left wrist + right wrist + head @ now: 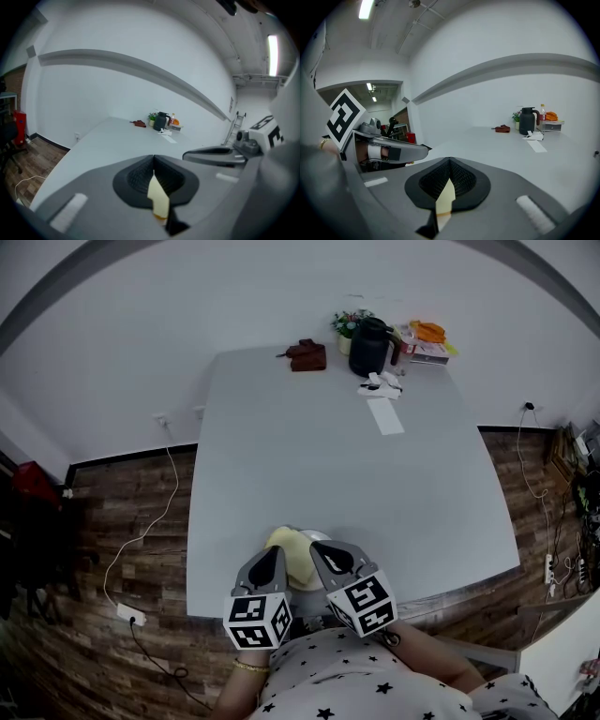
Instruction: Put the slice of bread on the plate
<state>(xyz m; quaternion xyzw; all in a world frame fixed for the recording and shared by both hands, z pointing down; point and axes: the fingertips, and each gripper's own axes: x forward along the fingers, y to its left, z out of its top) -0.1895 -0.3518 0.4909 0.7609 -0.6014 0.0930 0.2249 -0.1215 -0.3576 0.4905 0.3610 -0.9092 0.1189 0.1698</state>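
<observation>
Bread slice (pixel 294 564) — pinched in left tool (pixel 277 554) and right tool (pixel 316 549) — at grey table (pixel 328 465) edge, wood floor (pixel 122 521) around.

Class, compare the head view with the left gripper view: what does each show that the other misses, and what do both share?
Only the head view shows a bit of the plate beside the bread, the wooden floor, the person's starred top and the left gripper from outside. Only the left gripper view shows a ceiling light, a ladder and that gripper's shut jaws close up. Both show the table, the black jug, the pale bread and the right gripper.
</observation>
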